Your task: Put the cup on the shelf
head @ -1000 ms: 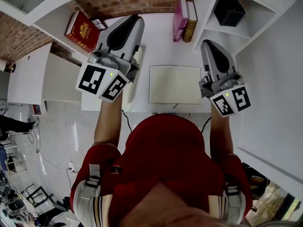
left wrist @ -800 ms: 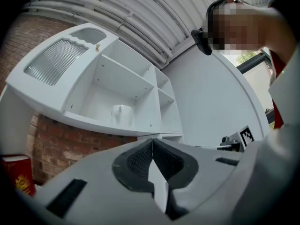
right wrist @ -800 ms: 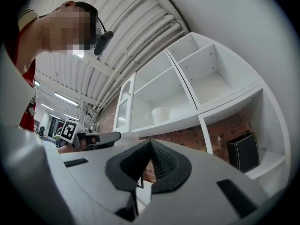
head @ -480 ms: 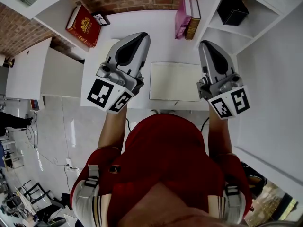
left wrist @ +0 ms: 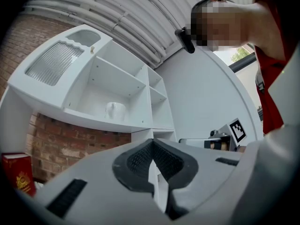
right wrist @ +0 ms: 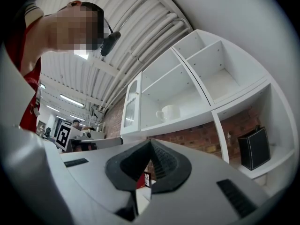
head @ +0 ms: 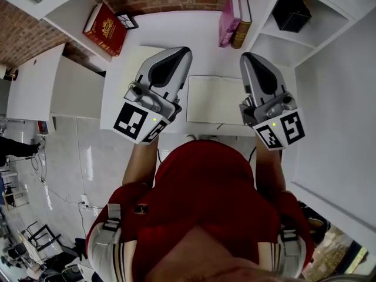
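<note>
A white cup (left wrist: 115, 110) stands upright on the middle shelf of the white wall unit; the right gripper view shows the cup (right wrist: 169, 112) from the other side. Both grippers are held low over the desk, far from it. My left gripper (left wrist: 151, 142) is shut with nothing between its pads, and in the head view the left gripper (head: 178, 54) hovers over the desk's left half. My right gripper (right wrist: 150, 143) also looks shut and empty, and in the head view the right gripper (head: 249, 59) hangs beside the open notebook (head: 216, 98).
On the white desk (head: 176, 28) lie a red book (head: 106, 28), a small picture frame (head: 127, 21) and upright pink and brown books (head: 232, 17). A black box (head: 292, 12) sits in a low shelf compartment at the right. A person's red shirt fills the lower head view.
In the head view the left gripper has drifted right toward the notebook and the right gripper has shifted slightly left and up. Neither carries anything.
</note>
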Demonstrator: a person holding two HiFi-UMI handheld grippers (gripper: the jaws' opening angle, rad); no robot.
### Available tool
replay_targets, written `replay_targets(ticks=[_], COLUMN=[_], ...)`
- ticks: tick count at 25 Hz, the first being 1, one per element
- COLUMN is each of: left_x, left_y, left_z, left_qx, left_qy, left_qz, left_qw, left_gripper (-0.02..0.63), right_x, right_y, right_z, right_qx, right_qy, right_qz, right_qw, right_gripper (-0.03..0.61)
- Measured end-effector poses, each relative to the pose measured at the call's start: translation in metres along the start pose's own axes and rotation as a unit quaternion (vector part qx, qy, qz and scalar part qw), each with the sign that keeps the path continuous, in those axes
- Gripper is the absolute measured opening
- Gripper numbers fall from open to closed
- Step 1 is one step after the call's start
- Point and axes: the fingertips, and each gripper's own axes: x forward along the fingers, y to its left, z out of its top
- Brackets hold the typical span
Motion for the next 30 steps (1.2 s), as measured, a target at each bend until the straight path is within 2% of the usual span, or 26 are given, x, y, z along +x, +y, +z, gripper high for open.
replay_targets(ticks=[8,30], left_x=[-0.001,0.0], left_y=[-0.008,-0.012], left_z=[0.001,0.001], left_qx=[-0.005,-0.006], left_qy=[-0.005,-0.004], left_qz=[-0.021,-0.029], left_qw=[0.9998,0.9996], left_gripper=[0.006,0.006], right_x=[-0.001,-0.006], right_y=[0.008,0.01], right_z=[-0.001,-0.004], right_qx=[-0.013,-0.02], right_qy=[0.005,0.013], right_qz=[0.003,-0.001], right_qw=[1.0,1.0], right_gripper=[-0.003,-0.003])
